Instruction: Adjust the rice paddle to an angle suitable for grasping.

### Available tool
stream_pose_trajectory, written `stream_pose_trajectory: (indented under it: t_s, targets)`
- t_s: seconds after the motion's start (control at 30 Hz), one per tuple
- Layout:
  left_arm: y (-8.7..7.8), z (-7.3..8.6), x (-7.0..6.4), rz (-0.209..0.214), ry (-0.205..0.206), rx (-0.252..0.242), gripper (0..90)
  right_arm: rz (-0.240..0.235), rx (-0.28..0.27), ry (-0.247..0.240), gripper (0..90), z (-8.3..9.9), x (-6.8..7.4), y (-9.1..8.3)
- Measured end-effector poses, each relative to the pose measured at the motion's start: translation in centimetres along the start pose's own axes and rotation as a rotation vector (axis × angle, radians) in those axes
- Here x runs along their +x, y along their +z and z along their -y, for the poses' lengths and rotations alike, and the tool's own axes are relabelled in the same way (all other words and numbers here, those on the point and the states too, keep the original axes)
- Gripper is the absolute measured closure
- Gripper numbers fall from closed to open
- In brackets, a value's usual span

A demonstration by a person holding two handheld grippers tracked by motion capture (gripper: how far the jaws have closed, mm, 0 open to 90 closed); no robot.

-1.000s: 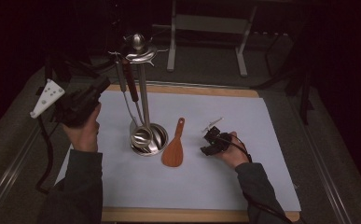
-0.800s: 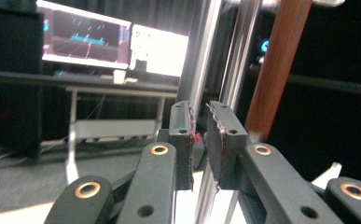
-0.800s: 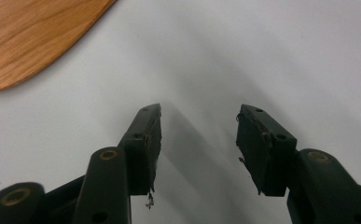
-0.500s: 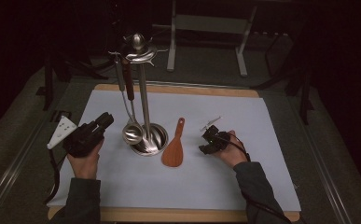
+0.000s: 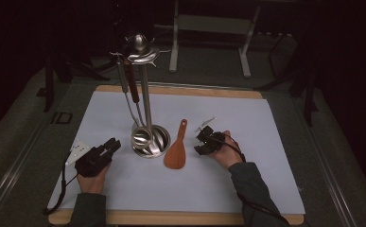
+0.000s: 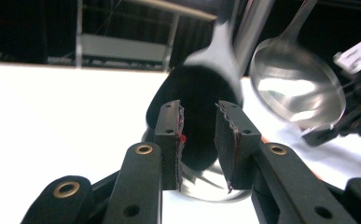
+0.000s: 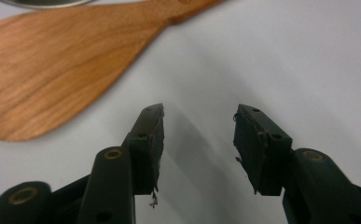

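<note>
Two black grippers low on white mat, left gripper jaws slightly apart facing steel utensil stand with hanging ladle, right gripper jaws apart beside flat wooden spatula.

A reddish-brown wooden spatula with visible streaked grain lies on a plain white mat edged by a tan wooden board. The shiny silver metal utensil stand carries a silver ladle and a dark, near-black spoon; one hanging handle is dark red-brown. Both the left gripper and right gripper are matte black with brass-coloured rivets, the left showing a small red fleck on its pad.
</note>
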State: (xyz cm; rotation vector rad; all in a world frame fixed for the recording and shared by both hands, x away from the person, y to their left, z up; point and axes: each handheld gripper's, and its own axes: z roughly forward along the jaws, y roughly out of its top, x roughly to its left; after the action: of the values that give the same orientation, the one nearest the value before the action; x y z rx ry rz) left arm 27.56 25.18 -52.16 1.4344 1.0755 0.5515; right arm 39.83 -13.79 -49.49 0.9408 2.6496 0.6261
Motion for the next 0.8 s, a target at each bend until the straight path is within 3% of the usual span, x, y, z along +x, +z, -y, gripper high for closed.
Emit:
stream_pose_trajectory:
  t_s: [0.2, 0.33, 0.5, 0.8]
  targets:
    - [0.1, 1.0, 1.2, -0.038, -0.029, 0.03, 70.2, -0.011, -0.014, 0.018, 53.9, -1.0, 0.5, 0.6]
    - [0.0, 1.1, 1.5, -0.044, -0.058, 0.018, 68.5, -0.012, -0.029, 0.037, 55.1, -1.7, 0.9, 1.1]
    - [0.1, 1.2, 1.4, -0.041, -0.057, 0.022, 67.8, -0.009, -0.051, 0.08, 57.7, -2.5, 1.1, 1.4]
    - [0.2, 1.2, 1.5, -0.035, -0.058, 0.025, 67.5, -0.031, -0.064, 0.146, 52.1, -4.1, 1.1, 2.4]
